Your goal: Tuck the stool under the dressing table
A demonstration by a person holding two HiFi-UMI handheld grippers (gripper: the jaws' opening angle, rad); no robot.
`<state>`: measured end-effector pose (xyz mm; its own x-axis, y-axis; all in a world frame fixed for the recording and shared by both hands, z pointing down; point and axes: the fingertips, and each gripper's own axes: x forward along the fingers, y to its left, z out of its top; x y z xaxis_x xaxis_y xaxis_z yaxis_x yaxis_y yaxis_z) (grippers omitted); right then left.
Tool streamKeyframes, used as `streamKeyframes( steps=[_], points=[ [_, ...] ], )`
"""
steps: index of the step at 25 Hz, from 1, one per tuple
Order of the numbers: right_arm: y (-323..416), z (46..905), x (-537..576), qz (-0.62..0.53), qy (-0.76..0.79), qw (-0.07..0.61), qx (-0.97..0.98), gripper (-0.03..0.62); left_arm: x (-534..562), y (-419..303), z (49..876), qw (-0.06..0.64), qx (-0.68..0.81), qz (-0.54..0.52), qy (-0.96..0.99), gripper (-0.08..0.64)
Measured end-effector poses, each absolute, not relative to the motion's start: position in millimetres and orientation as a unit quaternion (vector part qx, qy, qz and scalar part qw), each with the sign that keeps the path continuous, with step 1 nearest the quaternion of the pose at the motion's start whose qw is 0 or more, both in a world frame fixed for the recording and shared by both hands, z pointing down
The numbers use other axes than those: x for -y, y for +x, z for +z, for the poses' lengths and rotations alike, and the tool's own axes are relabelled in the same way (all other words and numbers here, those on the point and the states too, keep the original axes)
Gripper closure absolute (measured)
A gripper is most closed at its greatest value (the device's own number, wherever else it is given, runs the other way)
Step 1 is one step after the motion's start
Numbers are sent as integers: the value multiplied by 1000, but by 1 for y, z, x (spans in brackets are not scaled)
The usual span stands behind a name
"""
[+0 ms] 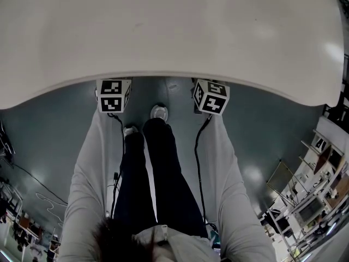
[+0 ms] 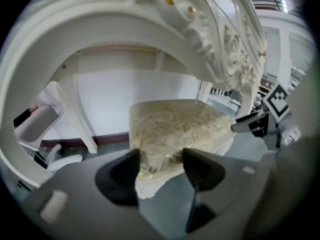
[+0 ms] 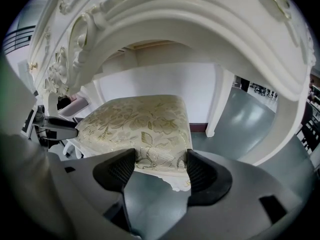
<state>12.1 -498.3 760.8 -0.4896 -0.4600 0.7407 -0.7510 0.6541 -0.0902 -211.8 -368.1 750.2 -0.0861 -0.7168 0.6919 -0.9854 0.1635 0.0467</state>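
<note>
The white dressing table (image 1: 163, 31) fills the top of the head view and hides the stool and both sets of jaws there; only the two marker cubes (image 1: 113, 95) (image 1: 211, 96) show at its front edge. In the left gripper view the stool (image 2: 180, 124), with its cream and gold floral cushion, stands under the carved table arch (image 2: 200, 39). My left gripper (image 2: 160, 166) is shut on its near corner. In the right gripper view my right gripper (image 3: 159, 166) is shut on the stool's (image 3: 137, 121) other near corner, under the arch (image 3: 200, 14).
The person's legs and shoes (image 1: 158, 113) stand on grey floor right behind the grippers. A white table leg (image 3: 220, 104) stands right of the stool, and a slanted leg (image 2: 75, 114) on its left. A white wall closes the back. Shelving (image 1: 316, 195) stands at the right.
</note>
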Motion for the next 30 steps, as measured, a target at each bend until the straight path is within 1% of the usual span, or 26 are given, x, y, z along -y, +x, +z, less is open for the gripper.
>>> streamKeyframes(
  steps=[2, 4, 7, 8, 9, 11, 12, 19, 30],
  points=[
    [13, 758, 495, 204, 362, 353, 838, 271, 364, -210, 748, 298, 704, 227, 604, 290],
    [11, 754, 489, 195, 366, 354, 838, 302, 358, -210, 745, 294, 705, 235, 602, 341],
    [12, 741, 482, 166, 377, 361, 837, 503, 350, -210, 735, 284, 709, 241, 598, 438],
    [13, 737, 479, 160, 377, 360, 838, 558, 347, -209, 731, 281, 711, 241, 597, 475],
    [14, 733, 475, 159, 375, 357, 841, 589, 345, -208, 728, 277, 713, 241, 597, 507],
    [13, 724, 467, 167, 367, 345, 847, 591, 340, -207, 720, 268, 716, 241, 598, 546],
    [12, 720, 462, 171, 365, 340, 849, 591, 336, -207, 715, 263, 718, 239, 599, 552],
    [9, 669, 433, 188, 383, 300, 853, 591, 310, -209, 661, 232, 722, 216, 615, 552],
    [20, 581, 384, 182, 396, 253, 864, 591, 266, -196, 573, 214, 727, 173, 630, 552]
  ],
)
